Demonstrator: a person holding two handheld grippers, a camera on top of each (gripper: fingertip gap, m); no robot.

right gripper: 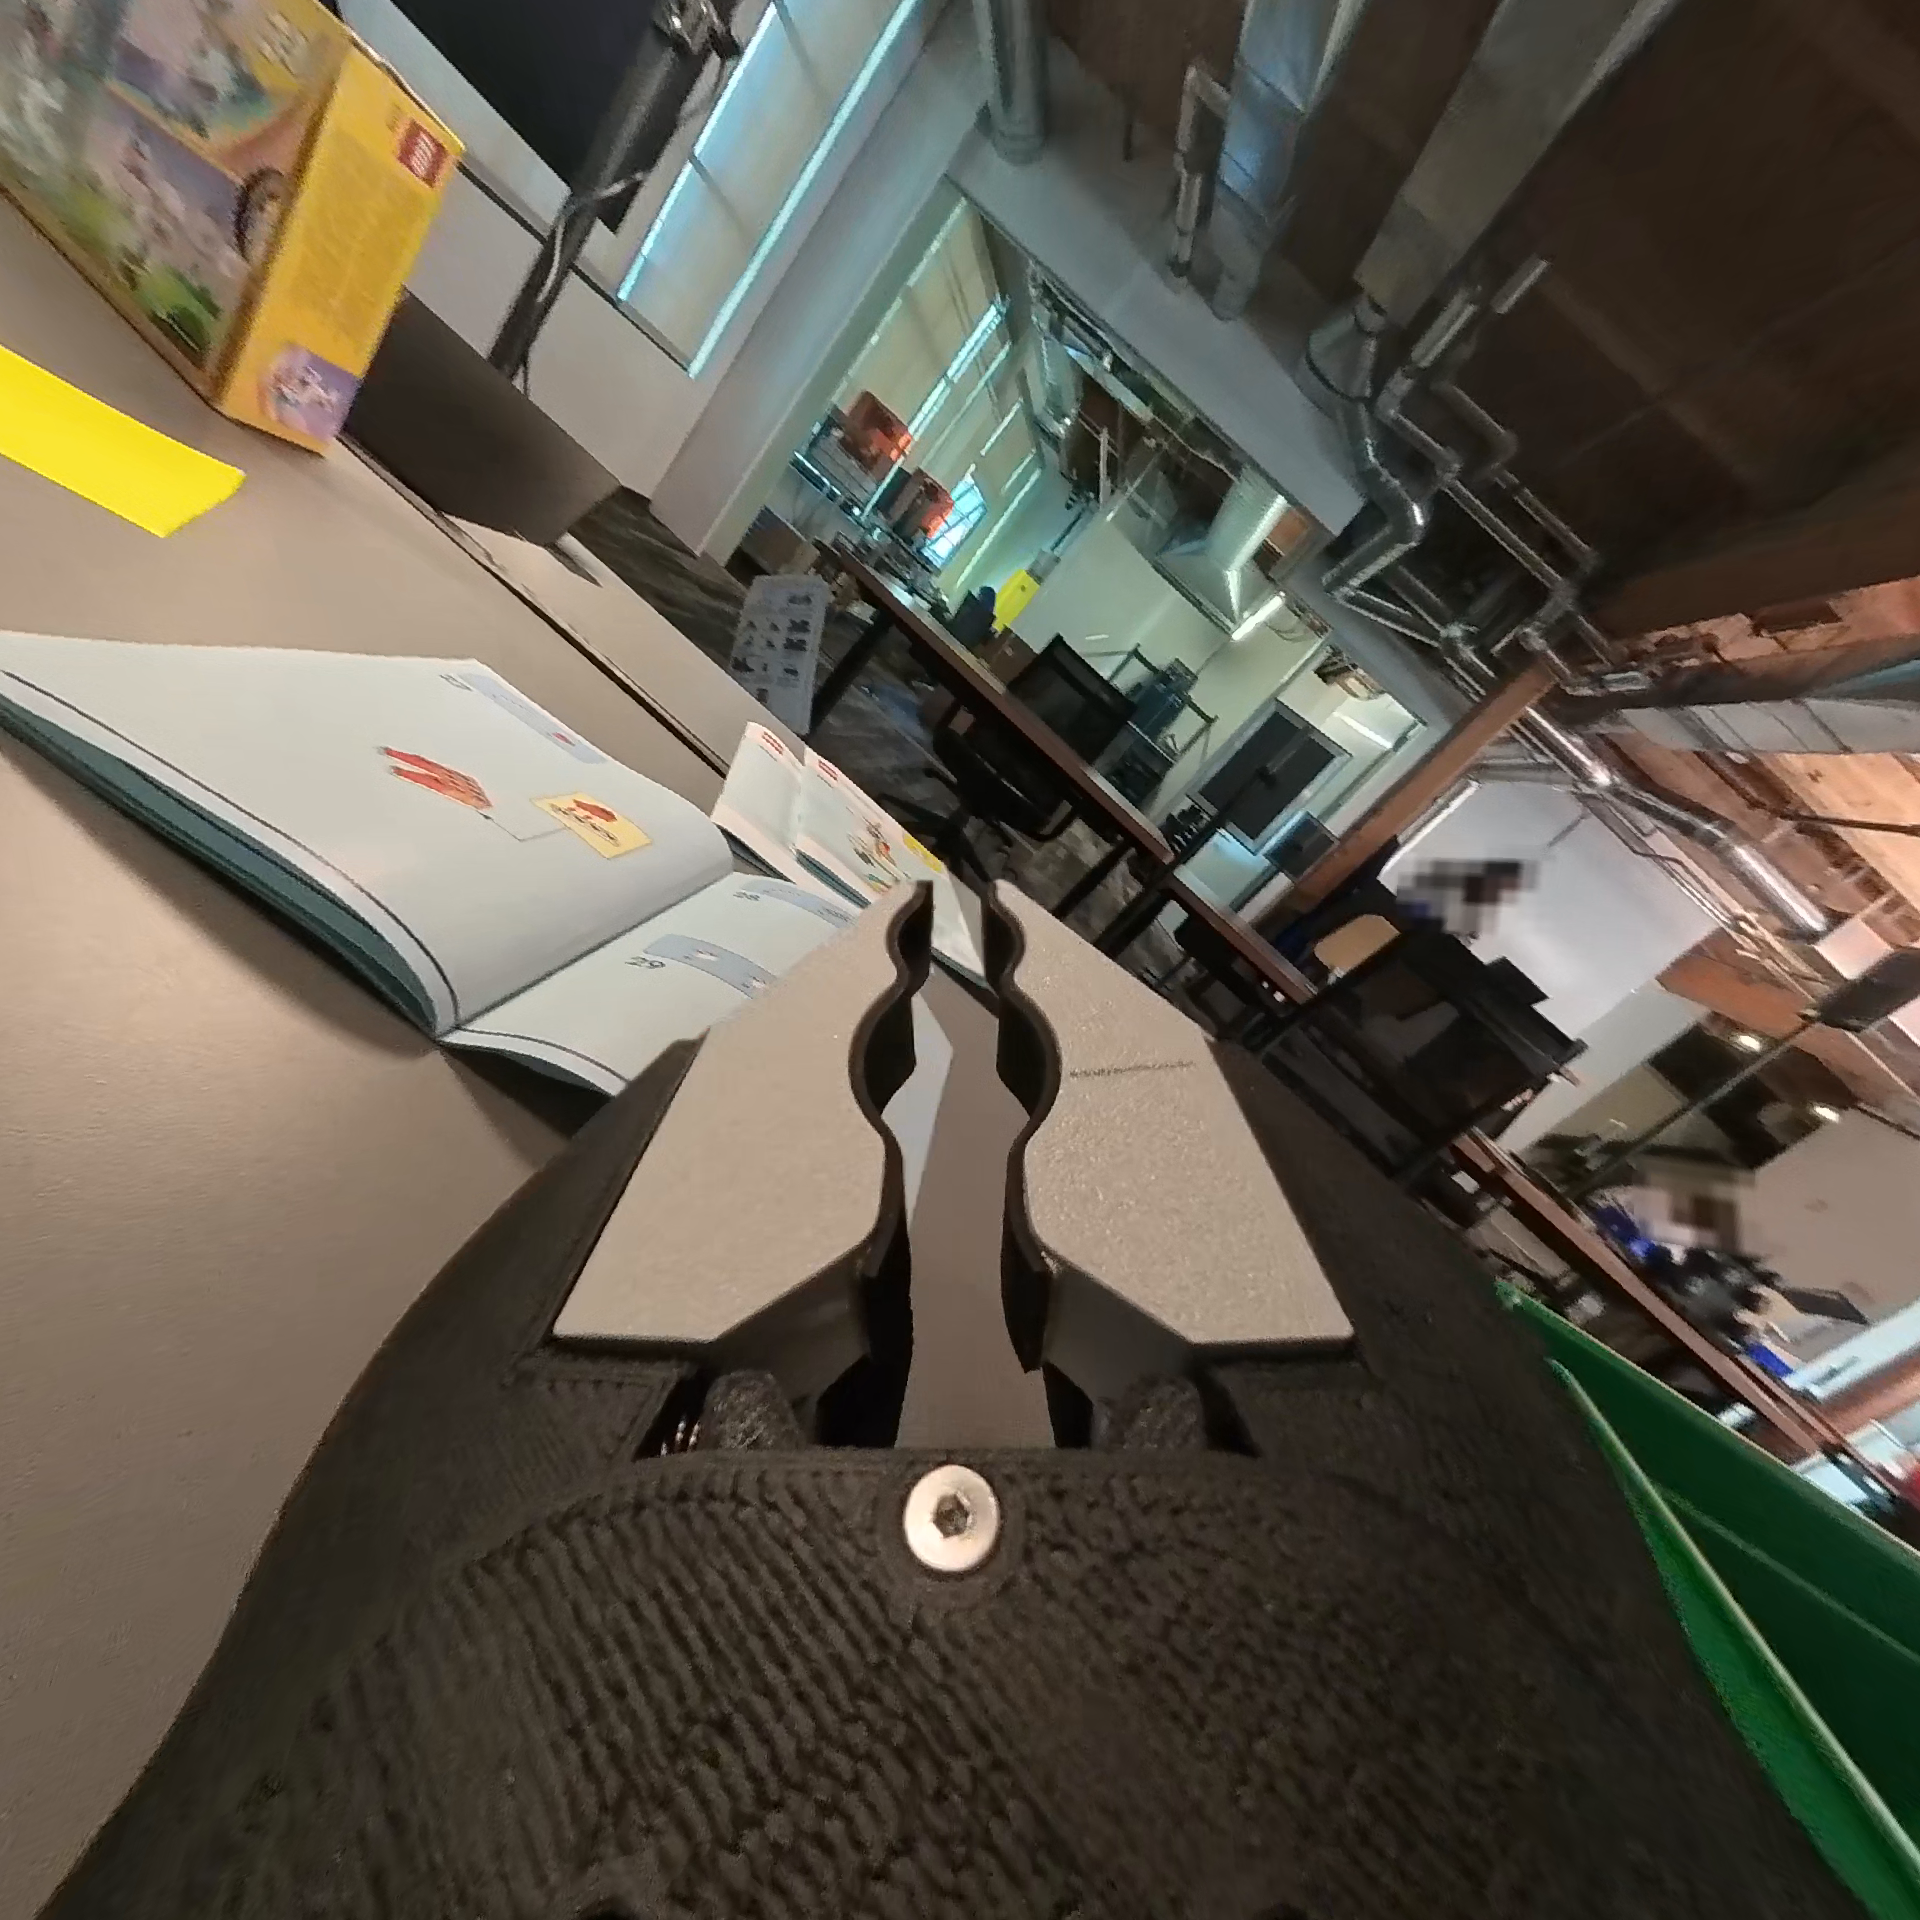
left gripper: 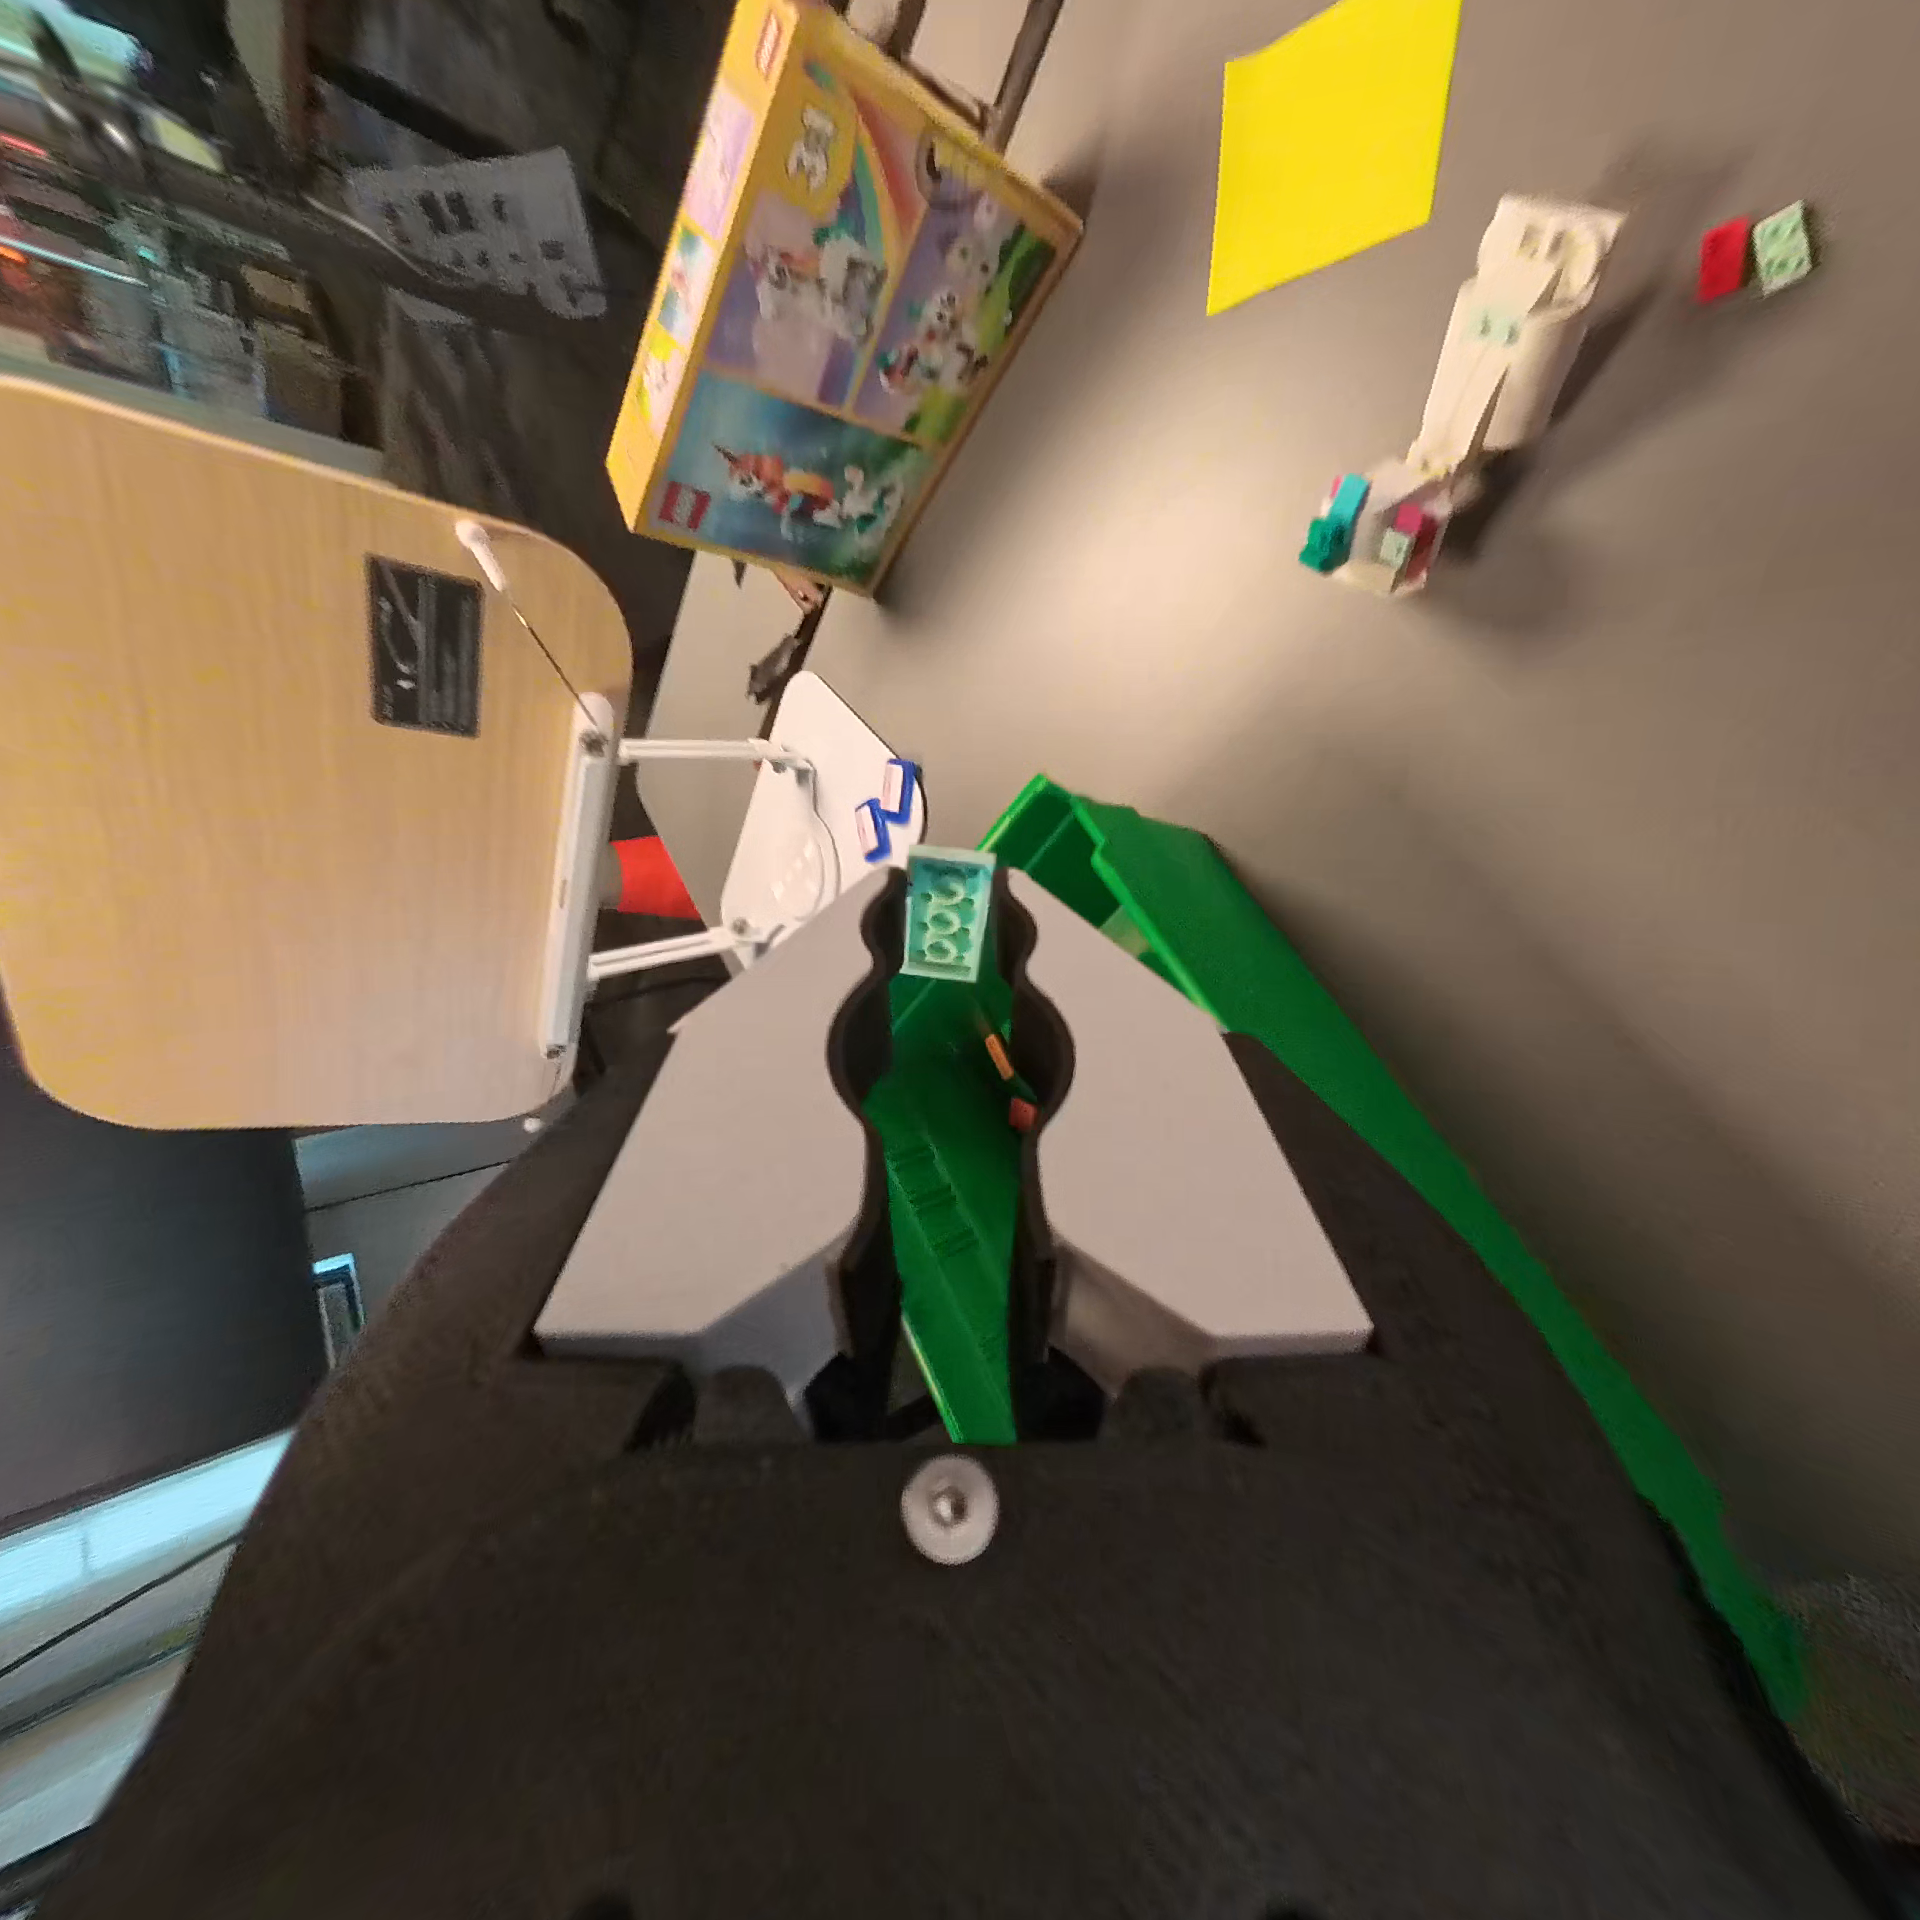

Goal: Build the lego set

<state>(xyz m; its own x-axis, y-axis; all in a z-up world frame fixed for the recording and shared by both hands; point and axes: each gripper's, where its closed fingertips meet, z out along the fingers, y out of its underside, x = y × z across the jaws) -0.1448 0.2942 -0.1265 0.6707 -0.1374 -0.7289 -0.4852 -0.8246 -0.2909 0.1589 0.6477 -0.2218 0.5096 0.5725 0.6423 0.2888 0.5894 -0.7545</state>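
Note:
My left gripper (left gripper: 948, 883) is shut on a mint-green brick (left gripper: 943, 914), held at the fingertips with its studs facing the camera, above the green tray (left gripper: 1195, 935). A partly built white model (left gripper: 1486, 353) with teal and pink pieces lies on the grey table at the upper right. A red brick (left gripper: 1725, 260) and a mint brick (left gripper: 1785, 247) lie side by side beyond it. My right gripper (right gripper: 958, 894) is empty, its fingers a narrow gap apart, low over the table next to the open instruction booklet (right gripper: 416, 821).
The set's yellow box (left gripper: 831, 291) stands at the table's far edge, also in the right wrist view (right gripper: 260, 208). A yellow sheet (left gripper: 1330, 145) lies flat near it. A wooden chair (left gripper: 260, 727) is beyond the table edge. The green tray's corner (right gripper: 1766, 1558) is at the right gripper's right. There is about 50 centimetres between the tips of the two grippers. To reach the partly built white model (left gripper: 1486, 353) in a straight line is about 20 centimetres for my left fingers, about 35 centimetres for my right.

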